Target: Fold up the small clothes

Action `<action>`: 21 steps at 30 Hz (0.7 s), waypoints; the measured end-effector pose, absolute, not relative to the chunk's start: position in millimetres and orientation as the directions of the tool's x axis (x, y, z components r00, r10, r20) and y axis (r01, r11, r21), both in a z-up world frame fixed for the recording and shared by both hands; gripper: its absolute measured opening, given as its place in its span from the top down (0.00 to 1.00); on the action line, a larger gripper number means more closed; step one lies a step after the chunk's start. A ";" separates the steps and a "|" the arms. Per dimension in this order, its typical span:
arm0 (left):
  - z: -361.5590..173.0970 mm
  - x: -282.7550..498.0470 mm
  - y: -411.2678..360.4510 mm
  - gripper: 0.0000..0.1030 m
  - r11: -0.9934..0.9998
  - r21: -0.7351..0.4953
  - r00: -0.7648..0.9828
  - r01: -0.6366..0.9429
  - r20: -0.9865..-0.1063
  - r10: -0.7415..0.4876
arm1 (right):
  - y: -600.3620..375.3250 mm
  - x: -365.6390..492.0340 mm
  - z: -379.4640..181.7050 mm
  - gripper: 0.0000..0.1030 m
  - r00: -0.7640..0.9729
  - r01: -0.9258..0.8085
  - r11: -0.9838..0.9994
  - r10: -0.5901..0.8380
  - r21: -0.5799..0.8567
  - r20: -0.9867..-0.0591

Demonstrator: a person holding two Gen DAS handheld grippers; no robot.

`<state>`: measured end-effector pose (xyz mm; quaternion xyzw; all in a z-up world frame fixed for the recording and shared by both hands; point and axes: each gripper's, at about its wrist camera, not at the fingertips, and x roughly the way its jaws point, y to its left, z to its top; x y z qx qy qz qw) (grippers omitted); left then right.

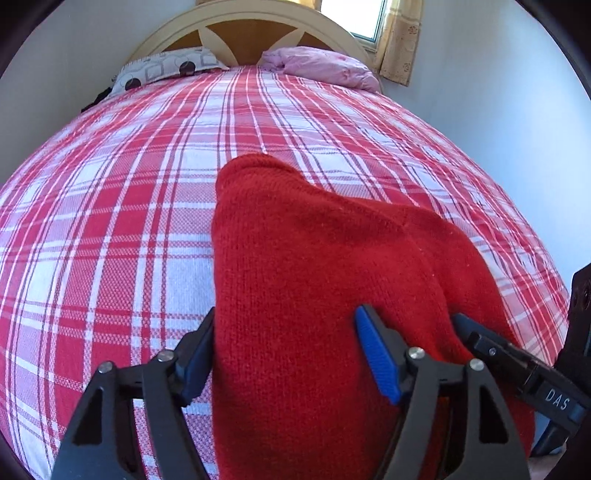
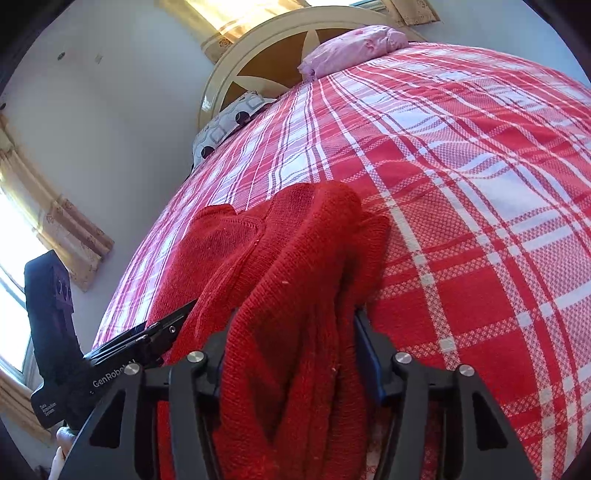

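A red knitted garment [image 1: 303, 266] lies bunched on the red and white plaid bedspread [image 1: 129, 192]. My left gripper [image 1: 288, 339] has its jaws around a thick fold of it, which fills the gap between the blue pads. My right gripper [image 2: 291, 336] likewise has its jaws closed around a bunched fold of the same garment [image 2: 295, 266]. The right gripper's finger shows in the left wrist view [image 1: 480, 339] pressed into the knit. The left gripper's finger shows in the right wrist view [image 2: 173, 321] at the garment's left edge.
The bed runs ahead to a cream and wood headboard [image 1: 255, 33]. A grey patterned pillow [image 1: 162, 70] and a pink pillow [image 1: 325, 66] lie at its head. A wall [image 1: 498, 129] runs along the right side, with a curtained window [image 1: 399, 33].
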<state>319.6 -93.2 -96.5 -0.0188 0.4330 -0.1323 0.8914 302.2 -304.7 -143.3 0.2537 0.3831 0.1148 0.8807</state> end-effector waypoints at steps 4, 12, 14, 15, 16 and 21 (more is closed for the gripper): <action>-94.7 314.5 -100.0 0.31 0.969 -0.106 0.610 0.221 -0.761 -0.223 | -299.8 301.5 -140.7 0.50 0.683 -0.013 0.862 0.377 0.506 -0.626; -78.1 296.0 -119.1 0.68 0.968 0.066 0.659 0.242 -0.743 -0.114 | -273.8 283.3 -113.4 0.64 0.741 -0.036 0.938 0.256 0.345 -0.620; -74.6 292.0 -111.3 0.68 0.972 0.027 0.648 0.233 -0.749 -0.135 | -271.6 272.4 -107.1 0.64 0.759 -0.031 0.937 0.248 0.347 -0.602; -73.1 289.7 -107.4 0.68 0.973 0.008 0.642 0.229 -0.753 -0.144 | -270.6 266.0 -105.0 0.64 0.765 -0.028 0.938 0.242 0.345 -0.597; -71.9 286.7 -105.6 0.68 0.974 -0.003 0.638 0.226 -0.755 -0.151 | -268.4 259.3 -103.6 0.64 0.769 -0.024 0.941 0.233 0.337 -0.595; -67.9 259.9 -106.5 0.68 0.972 0.014 0.646 0.236 -0.750 -0.146 | -268.4 228.4 -105.0 0.64 0.775 0.008 0.932 0.223 0.361 -0.591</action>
